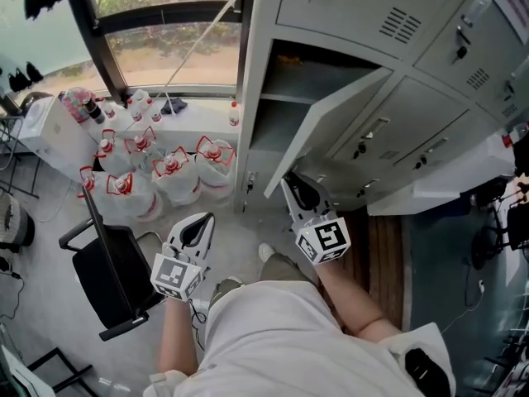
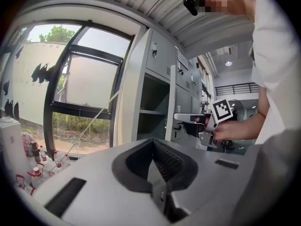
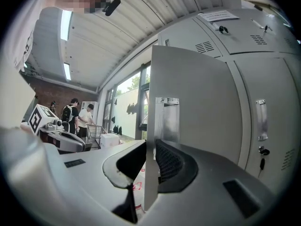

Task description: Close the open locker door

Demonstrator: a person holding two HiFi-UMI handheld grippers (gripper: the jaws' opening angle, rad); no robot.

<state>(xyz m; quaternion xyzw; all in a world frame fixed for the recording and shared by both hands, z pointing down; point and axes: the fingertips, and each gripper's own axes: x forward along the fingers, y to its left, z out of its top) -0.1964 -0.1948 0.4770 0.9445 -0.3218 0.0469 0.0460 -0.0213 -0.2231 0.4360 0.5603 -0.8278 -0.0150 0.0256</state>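
The locker door [image 1: 331, 126] stands about half open. It swings out from the open box at the left edge of the grey lockers [image 1: 430, 106], next to the window [image 1: 165, 48]. Inside the open box there is 1 shelf [image 1: 285, 98].

The right tool [image 1: 289, 182] is at the free edge of the door, low down. In the right gripper view the thin door edge [image 3: 151, 126] runs straight up between its 2 jaws. Both pads touch it, so the right tool [image 3: 150, 159] is clamped on the door.

The left tool [image 1: 202, 220] is held out in the air over the floor [image 1: 248, 238], well apart from the door. In the left gripper view the jaws of the left tool [image 2: 153, 161] are together, with nothing between them.

On the floor by the window stand clear jugs [image 1: 173, 172] with red caps. A black chair [image 1: 107, 271] is near the left tool.
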